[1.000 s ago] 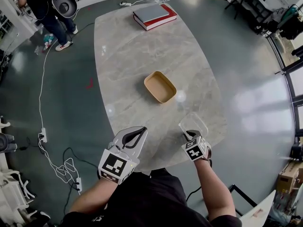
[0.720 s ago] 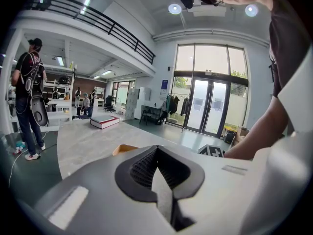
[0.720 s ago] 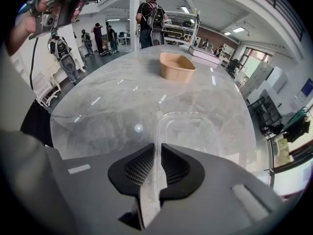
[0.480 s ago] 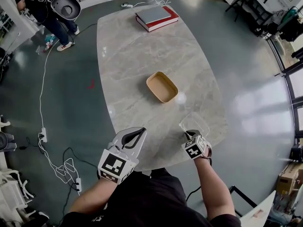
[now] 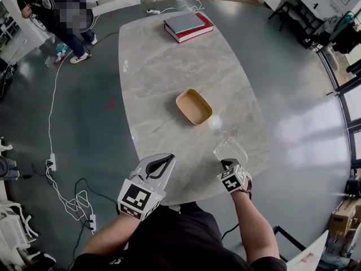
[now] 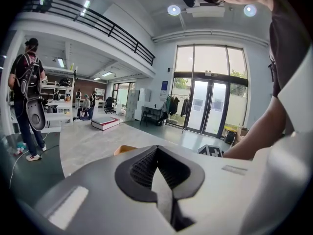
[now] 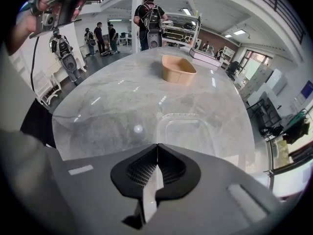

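Your right fingers (image 7: 141,169) pinch only the lid's (image 7: 188,131) rim at the bench's (image 7: 117,97) near edge, so it could slip off; left fingers (image 6: 141,170) pressed together, empty.

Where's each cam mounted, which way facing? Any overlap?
Head view: on the head, steeply down at table; both forearms, left gripper, right gripper show.
Left gripper view: on it, along shut jaws toward glass doors; person's arm at right.
Right gripper view: along jaws shut on clear lid toward tan tray; left gripper upper left.
Shared: tan tray in all.
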{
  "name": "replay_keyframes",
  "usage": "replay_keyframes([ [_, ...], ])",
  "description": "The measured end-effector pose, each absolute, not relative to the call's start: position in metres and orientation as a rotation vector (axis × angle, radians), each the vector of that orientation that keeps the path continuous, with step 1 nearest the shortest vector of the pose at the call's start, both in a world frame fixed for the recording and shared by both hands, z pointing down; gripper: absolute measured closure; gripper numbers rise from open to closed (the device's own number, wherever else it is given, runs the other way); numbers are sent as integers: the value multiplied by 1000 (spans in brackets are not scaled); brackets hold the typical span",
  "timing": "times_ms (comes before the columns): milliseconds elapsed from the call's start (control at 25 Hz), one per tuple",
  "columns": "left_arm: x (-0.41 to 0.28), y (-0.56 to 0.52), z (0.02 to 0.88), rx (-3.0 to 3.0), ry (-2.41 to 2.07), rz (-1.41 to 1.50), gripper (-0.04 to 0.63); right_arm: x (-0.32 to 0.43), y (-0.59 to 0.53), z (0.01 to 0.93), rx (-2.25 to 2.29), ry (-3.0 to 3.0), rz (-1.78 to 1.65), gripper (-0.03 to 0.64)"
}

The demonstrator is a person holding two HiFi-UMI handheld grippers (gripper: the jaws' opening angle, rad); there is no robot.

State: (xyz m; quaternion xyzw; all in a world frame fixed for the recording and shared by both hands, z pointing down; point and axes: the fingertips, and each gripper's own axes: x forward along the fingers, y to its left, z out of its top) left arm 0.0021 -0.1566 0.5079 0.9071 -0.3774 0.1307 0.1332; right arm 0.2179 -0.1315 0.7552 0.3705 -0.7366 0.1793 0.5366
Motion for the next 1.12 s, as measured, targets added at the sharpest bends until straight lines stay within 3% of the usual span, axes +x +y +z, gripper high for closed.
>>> replay_keyframes([
  [200, 0, -156, 504, 2622, -1119, 365, 597, 221, -124, 756, 862, -1750, 453, 593],
  [400, -2, -151, 508, 2613, -1115, 373, 597, 221, -118, 755, 850, -1754, 451, 535],
  [840, 0, -148, 511, 2608, -1115, 375, 597, 225, -113, 763, 795, -1699, 409, 543],
  [1120, 3, -149, 512, 2606, -1107, 377, 597, 223, -112, 766, 769, -1700, 421, 591],
])
